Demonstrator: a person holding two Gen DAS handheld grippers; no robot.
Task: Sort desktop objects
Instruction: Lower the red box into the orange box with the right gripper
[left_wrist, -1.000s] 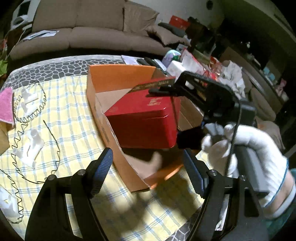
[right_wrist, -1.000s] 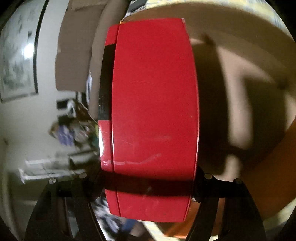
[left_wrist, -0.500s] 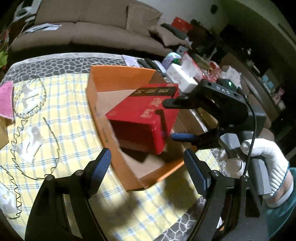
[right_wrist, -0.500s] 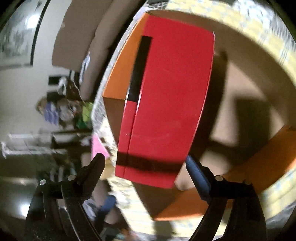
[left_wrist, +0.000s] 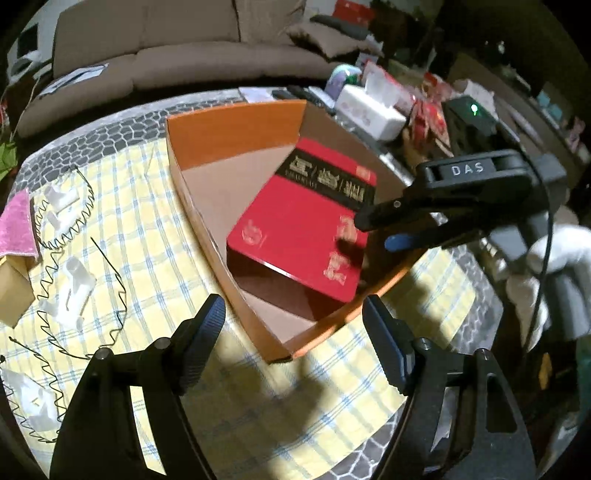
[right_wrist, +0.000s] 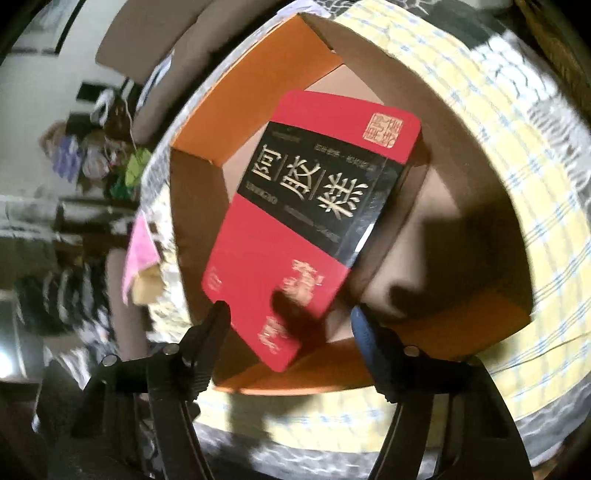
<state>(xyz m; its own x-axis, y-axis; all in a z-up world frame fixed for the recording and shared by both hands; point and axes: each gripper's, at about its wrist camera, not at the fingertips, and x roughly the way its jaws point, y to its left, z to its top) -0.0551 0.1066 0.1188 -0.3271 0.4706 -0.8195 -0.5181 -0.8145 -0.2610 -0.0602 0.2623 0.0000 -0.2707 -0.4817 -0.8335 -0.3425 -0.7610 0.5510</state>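
A red tin box (left_wrist: 299, 229) with a black label and gold characters lies flat inside the orange cardboard tray (left_wrist: 229, 129); it also shows in the right wrist view (right_wrist: 295, 229), where the orange tray (right_wrist: 251, 96) surrounds it. My right gripper (right_wrist: 290, 325) is open and empty, just above the box's near end; in the left wrist view the right gripper (left_wrist: 376, 232) hovers at the tray's right side. My left gripper (left_wrist: 293, 325) is open and empty, over the tray's near corner.
White plastic parts (left_wrist: 75, 284) and zigzag wire springs (left_wrist: 62, 229) lie on the yellow checked cloth (left_wrist: 140, 229) at left. A pink cloth (left_wrist: 16, 225) and a small cardboard box (left_wrist: 11, 291) sit at the left edge. Clutter (left_wrist: 369, 107) and a sofa (left_wrist: 184, 55) lie beyond.
My right gripper held the red box on edge over the tray, then opened. The box has dropped flat into the tray and the gripper has drawn back.
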